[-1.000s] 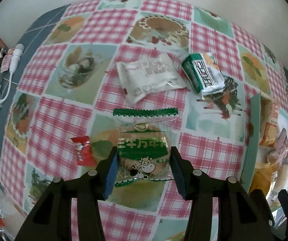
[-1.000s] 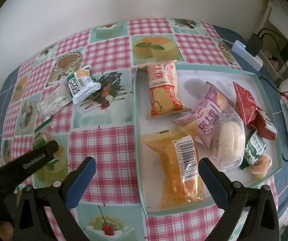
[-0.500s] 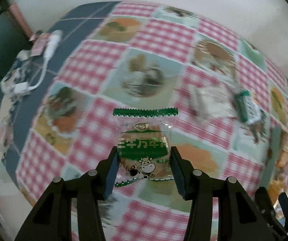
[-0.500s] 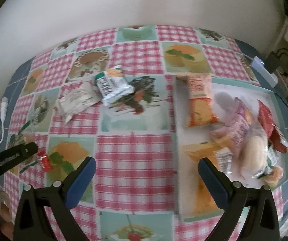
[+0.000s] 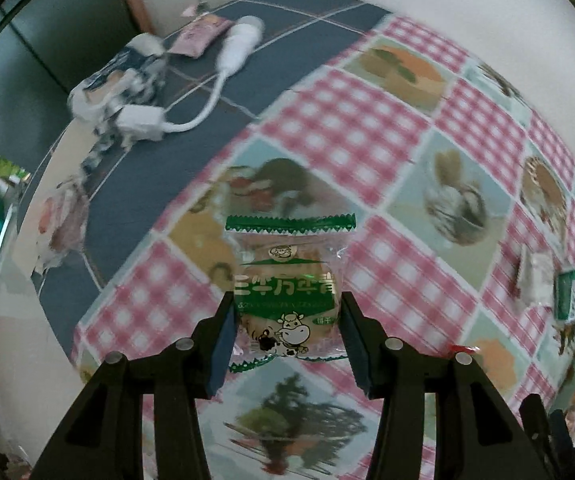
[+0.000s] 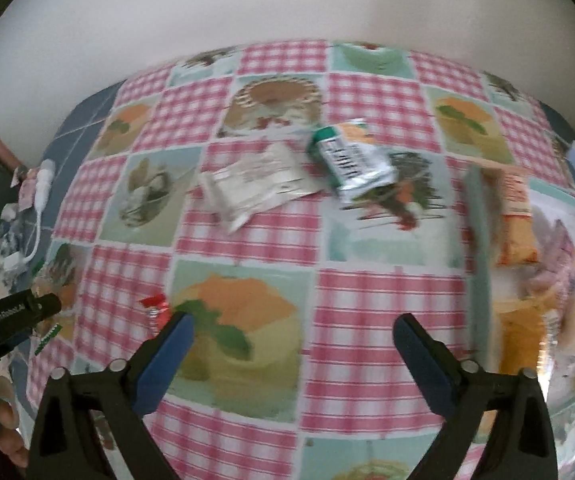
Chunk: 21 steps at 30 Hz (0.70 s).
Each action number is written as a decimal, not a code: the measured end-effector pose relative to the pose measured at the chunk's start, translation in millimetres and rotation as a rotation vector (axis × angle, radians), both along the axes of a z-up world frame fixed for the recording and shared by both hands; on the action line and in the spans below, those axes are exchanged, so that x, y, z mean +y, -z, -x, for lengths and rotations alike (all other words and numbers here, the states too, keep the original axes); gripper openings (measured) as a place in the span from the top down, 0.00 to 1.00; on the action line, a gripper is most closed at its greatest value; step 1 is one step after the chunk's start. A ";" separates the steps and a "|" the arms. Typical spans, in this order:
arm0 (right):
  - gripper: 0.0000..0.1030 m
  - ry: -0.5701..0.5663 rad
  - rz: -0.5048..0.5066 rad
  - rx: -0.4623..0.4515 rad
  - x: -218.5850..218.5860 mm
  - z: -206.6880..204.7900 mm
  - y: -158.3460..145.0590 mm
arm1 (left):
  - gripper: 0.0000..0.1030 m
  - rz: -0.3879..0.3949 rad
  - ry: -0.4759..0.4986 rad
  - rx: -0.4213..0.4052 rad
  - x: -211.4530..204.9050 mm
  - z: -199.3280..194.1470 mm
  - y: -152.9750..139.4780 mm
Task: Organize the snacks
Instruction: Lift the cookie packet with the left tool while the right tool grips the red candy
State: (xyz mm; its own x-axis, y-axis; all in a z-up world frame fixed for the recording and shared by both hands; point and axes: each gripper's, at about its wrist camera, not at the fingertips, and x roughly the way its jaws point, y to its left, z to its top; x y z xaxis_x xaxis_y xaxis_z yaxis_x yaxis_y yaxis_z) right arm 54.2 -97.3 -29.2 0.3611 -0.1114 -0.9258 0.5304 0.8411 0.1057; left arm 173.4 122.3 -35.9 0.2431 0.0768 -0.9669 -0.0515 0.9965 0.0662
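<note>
A clear biscuit packet [image 5: 285, 300] with green serrated ends and a cartoon cow is pinched between the blue pads of the left gripper [image 5: 285, 344], its lower half caught between the fingers [image 5: 223, 344] and its upper seal standing out past the fingertips toward 12 o'clock. The packet is held off the checked tablecloth [image 5: 367, 120], near the cloth's edge, where dark blue table surface is seen at 10 o'clock with a white cable [image 5: 207, 108].

The right gripper [image 6: 293, 344] is spread wide with nothing between its fingers [image 6: 167, 356]; its jaws have just been closing slightly. A small red candy [image 6: 155, 306] lies on the cloth just beside the left fingertip, at about 9 o'clock from the gap. Farther out, at 11 to 12 o'clock, a white packet [image 6: 255, 184] and a green-and-silver packet [image 6: 351, 160] lie beside each other. At 3 o'clock a pale green tray [image 6: 477, 248] holding several blurred snacks is seen. The left gripper's black arm appears at the left edge, at 9 o'clock.
</note>
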 end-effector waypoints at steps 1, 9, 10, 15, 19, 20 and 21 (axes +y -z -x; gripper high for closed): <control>0.06 -0.015 -0.003 0.001 5.6 -5.1 1.4 | 0.50 -0.001 -0.010 0.002 4.8 -0.8 1.2; 0.21 -0.118 -0.043 -0.020 43.0 -32.4 9.7 | 0.50 0.019 -0.040 0.028 19.3 -5.3 11.9; 0.23 -0.131 -0.045 -0.018 48.2 -34.7 11.0 | 0.50 0.022 -0.040 0.028 20.2 -5.8 12.4; 0.46 -0.196 -0.043 0.002 69.5 -48.3 20.2 | 0.50 0.036 -0.041 0.027 23.2 -6.9 13.7; 0.51 -0.220 -0.042 0.019 78.9 -54.9 28.9 | 0.50 0.044 -0.043 0.031 25.2 -8.7 14.8; 0.55 -0.224 -0.040 0.022 79.3 -57.2 30.4 | 0.50 0.043 -0.042 0.031 25.4 -8.9 14.6; 0.59 -0.230 -0.039 0.025 81.1 -58.8 31.7 | 0.50 0.043 -0.043 0.031 25.0 -8.4 14.5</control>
State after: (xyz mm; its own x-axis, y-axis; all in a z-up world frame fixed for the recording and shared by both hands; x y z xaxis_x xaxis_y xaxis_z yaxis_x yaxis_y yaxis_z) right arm 113.0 -16.2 -60.9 0.3494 0.0073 -0.9369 0.3284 0.9356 0.1297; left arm 181.8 147.4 -50.4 0.2105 0.0450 -0.9765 -0.0931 0.9953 0.0258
